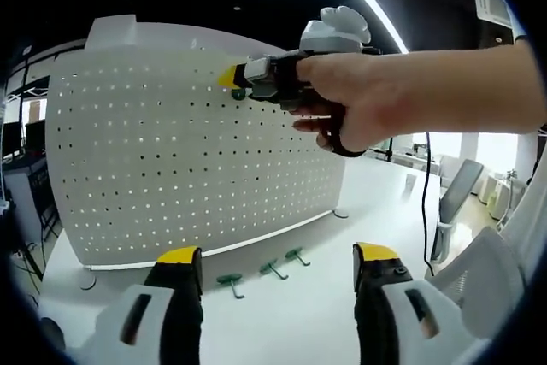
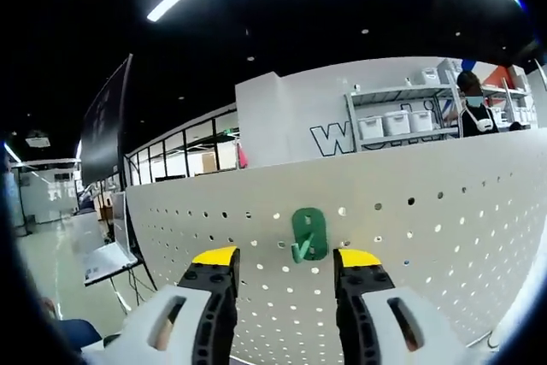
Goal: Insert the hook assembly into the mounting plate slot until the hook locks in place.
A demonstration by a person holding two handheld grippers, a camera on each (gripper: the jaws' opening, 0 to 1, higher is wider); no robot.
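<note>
A white pegboard (image 1: 188, 151) stands upright on a white table (image 1: 282, 322). In the right gripper view a green hook (image 2: 308, 234) sits against the pegboard (image 2: 427, 237) near its top edge. My right gripper (image 2: 287, 257) is open, and its yellow-tipped jaws stand on either side of the hook without touching it. In the left gripper view a hand holds the right gripper (image 1: 232, 81) up at the board's top, with the green hook (image 1: 239, 92) at its tips. My left gripper (image 1: 277, 254) hangs open low over the table, empty.
Three spare green hooks (image 1: 273, 269) lie on the table in front of the board's foot. Office chairs (image 1: 457, 198) stand off the table's right side. Behind the board are shelves with boxes (image 2: 393, 121) and a person (image 2: 474, 108).
</note>
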